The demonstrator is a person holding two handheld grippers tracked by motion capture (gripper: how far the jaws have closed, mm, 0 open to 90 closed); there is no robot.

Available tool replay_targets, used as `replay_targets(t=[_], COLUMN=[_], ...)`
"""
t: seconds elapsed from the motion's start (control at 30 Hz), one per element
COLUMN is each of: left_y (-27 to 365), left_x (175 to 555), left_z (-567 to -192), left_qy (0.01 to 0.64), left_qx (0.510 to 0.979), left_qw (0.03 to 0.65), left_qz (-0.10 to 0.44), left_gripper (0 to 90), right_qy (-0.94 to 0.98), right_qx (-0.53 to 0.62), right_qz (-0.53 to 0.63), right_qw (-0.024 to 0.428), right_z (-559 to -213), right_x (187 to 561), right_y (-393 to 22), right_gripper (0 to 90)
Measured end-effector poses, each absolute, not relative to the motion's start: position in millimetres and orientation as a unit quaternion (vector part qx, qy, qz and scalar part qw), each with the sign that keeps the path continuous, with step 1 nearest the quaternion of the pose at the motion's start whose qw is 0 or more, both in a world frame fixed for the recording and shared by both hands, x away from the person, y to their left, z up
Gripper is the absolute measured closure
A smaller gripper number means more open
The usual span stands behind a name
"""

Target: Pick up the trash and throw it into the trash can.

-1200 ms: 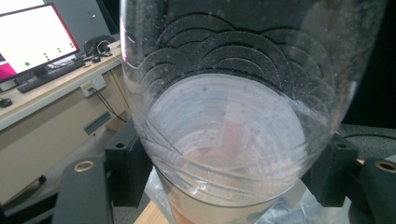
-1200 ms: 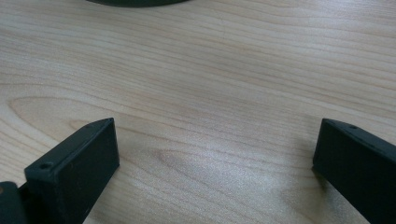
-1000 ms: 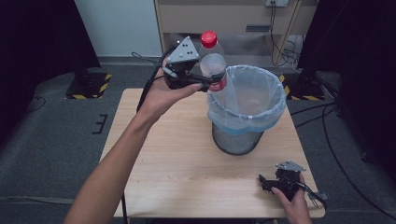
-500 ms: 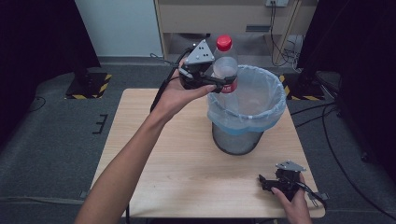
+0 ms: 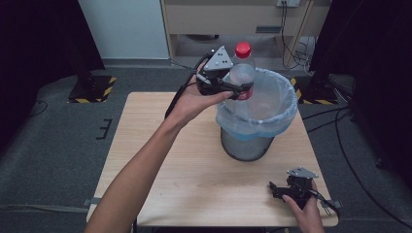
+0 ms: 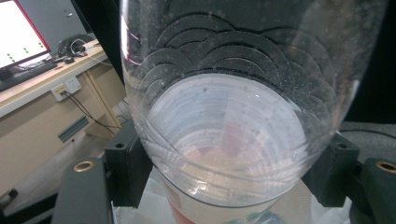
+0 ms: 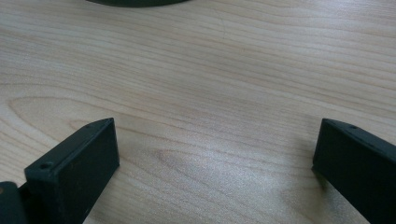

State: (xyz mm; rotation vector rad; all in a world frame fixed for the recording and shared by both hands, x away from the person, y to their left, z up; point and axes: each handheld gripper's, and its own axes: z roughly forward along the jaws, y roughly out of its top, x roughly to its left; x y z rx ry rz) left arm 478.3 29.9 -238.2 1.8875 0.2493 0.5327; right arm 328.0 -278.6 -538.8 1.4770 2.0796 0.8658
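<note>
The left gripper is clamped on a clear plastic bottle with a red cap, holding it upright in the air above the near-left rim of a dark bin lined with a pale blue bag. In the left gripper view the bottle sits between both black jaws, its wall pressed against them, with the crumpled bag liner showing just below. The bin stands toward the far right part of the wooden table, and the bag's folded edge hangs over its rim. The right gripper rests low at the table's near right corner, well apart from the bin, jaws spread wide with bare wood between them. Beyond the table are a grey floor, a cabinet and trailing cables; a lit monitor shows on a desk in the left gripper view
</note>
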Motion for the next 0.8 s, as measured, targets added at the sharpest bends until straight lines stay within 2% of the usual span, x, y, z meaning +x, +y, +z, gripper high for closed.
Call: replay_targets(t=[0.8], left_y=[14.6], left_x=[497.4], left_z=[-261.8], left_qy=[0.129], left_qx=[0.819], left_qw=[0.518], left_qz=[0.212], left_gripper=[27.2], right_qy=[0.755], right_qx=[0.532], right_qz=[0.314], right_qw=[0.221], right_z=[-538.8], right_x=[327.6], right_y=[-278.6], right_gripper=[0.3])
